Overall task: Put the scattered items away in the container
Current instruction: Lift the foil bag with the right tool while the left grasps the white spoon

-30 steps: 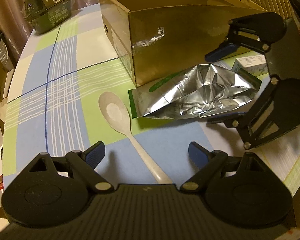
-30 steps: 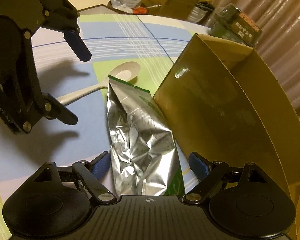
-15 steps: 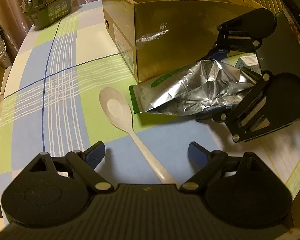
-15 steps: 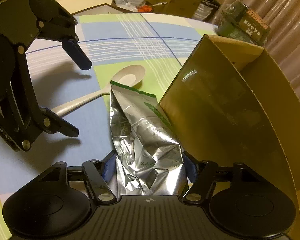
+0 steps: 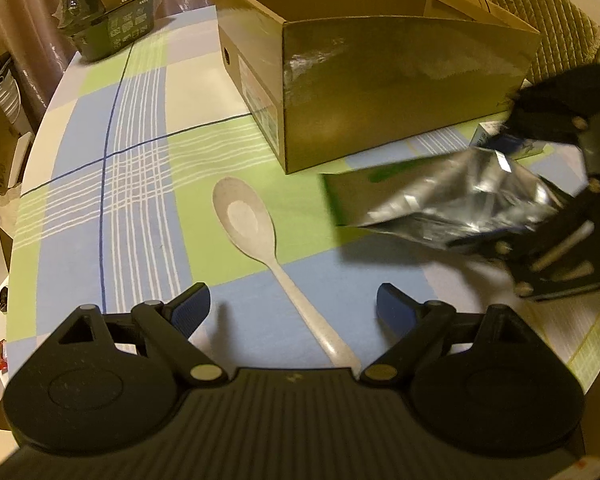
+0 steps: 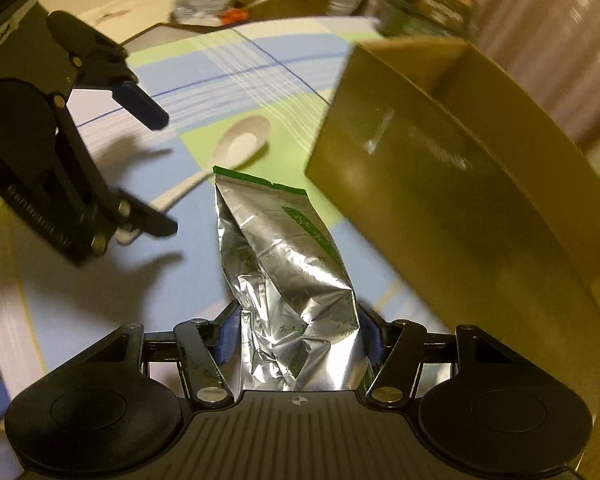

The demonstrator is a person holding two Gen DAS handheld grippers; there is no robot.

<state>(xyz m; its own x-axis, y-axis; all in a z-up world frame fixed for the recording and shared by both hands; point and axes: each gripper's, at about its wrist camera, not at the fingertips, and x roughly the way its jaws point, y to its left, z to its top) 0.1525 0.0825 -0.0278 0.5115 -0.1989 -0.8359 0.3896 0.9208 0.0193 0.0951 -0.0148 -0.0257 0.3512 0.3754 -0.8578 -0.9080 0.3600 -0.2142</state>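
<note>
My right gripper (image 6: pixel 298 334) is shut on a silver foil pouch (image 6: pixel 288 272) with a green top edge and holds it above the table, in front of the open cardboard box (image 6: pixel 440 184). In the left wrist view the pouch (image 5: pixel 444 204) hangs blurred at the right, held by the right gripper (image 5: pixel 540 200), with the box (image 5: pixel 380 92) behind. My left gripper (image 5: pixel 292 308) is open and empty, its fingers either side of the handle of a white spoon (image 5: pixel 256 232) lying on the checked tablecloth. The spoon (image 6: pixel 236 148) also shows in the right wrist view, beside the left gripper (image 6: pixel 156 168).
A dark wrapped package (image 5: pixel 108 12) sits at the table's far left edge. A small white carton (image 5: pixel 496 136) lies by the box's right corner, partly hidden by the right gripper. A chair (image 5: pixel 548 12) stands behind the box. The round table edge (image 5: pixel 32 152) curves at left.
My right gripper closed on the foil pouch and lifted it off the table, away from the box wall. My left gripper stayed open over the spoon handle.
</note>
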